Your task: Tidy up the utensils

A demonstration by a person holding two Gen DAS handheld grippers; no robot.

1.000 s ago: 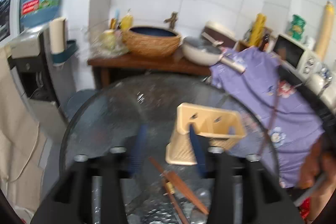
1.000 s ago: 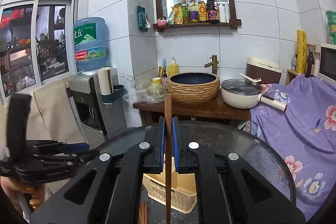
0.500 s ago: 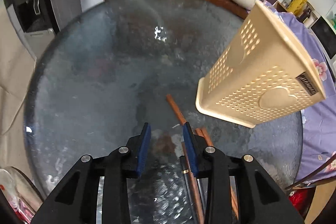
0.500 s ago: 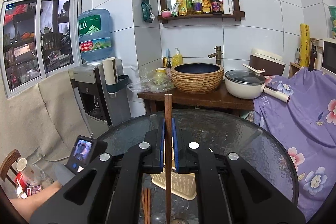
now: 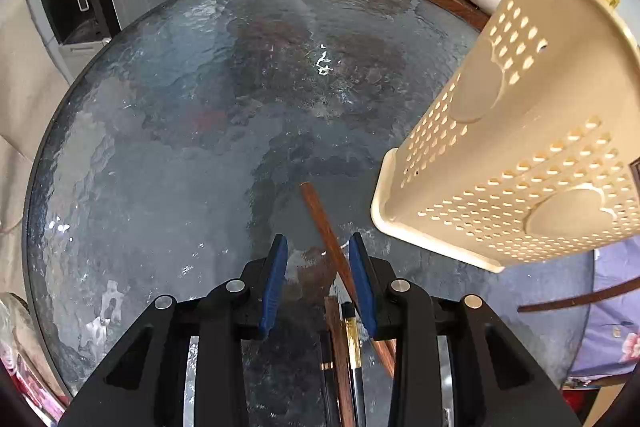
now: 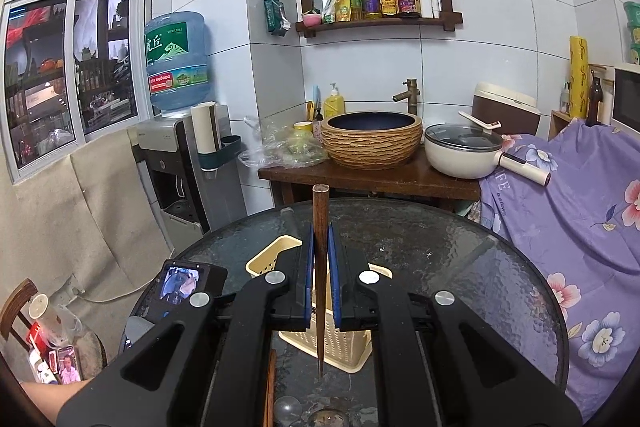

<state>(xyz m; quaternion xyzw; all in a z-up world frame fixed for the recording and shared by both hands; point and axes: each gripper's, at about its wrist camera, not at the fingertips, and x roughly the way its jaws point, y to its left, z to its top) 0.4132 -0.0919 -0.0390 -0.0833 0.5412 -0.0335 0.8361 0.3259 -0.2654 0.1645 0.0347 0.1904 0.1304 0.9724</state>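
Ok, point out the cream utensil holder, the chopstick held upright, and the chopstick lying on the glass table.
cream utensil holder (image 5: 516,163), left wrist view, perforated side wall.
upright chopstick (image 6: 320,211), right wrist view, thick upper shaft.
lying chopstick (image 5: 318,213), left wrist view, shaft near far end.

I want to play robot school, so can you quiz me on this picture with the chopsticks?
1. True or false: the right gripper has its jaws shut on a brown chopstick.
2. Where does the beige basket stand? A: on the glass table. B: on the wooden stand. C: on the purple cloth.
3. Which end of the held chopstick points down, thick or thin?
Key: 1 true. 2 A. 3 thin.
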